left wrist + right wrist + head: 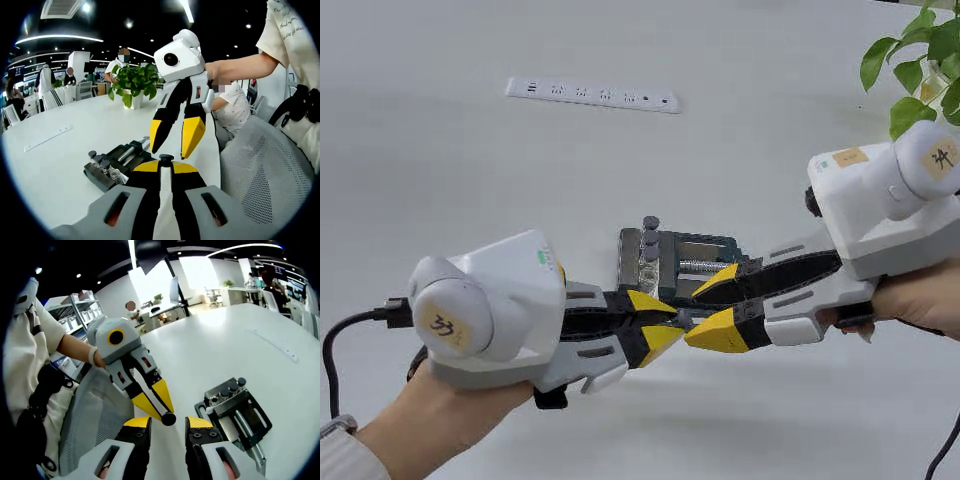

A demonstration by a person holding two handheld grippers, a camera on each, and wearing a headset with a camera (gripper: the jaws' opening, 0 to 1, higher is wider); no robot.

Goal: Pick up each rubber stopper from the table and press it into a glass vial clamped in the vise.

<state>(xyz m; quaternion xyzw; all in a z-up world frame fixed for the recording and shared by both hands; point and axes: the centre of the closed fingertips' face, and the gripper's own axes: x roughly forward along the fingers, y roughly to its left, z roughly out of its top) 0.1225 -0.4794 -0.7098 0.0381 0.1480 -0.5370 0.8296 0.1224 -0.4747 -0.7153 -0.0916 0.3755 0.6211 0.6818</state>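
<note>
The rubber stopper [168, 418] was pinched at the tips of the left gripper's [165, 414] fingers, held in the air near the vise [705, 250]. The right gripper [697, 318] faced it tip to tip, fingers spread apart. The vise sat on the white tabletop [470, 180] with glass vials [648, 270] clamped in a row, several capped dark. A power strip [592, 94] lay farther back.

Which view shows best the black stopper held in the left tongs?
The right gripper view: the stopper sits in plain sight at the tips of the left tongs. The left gripper view shows its top between its own tips. In the head view I cannot make it out.
</note>
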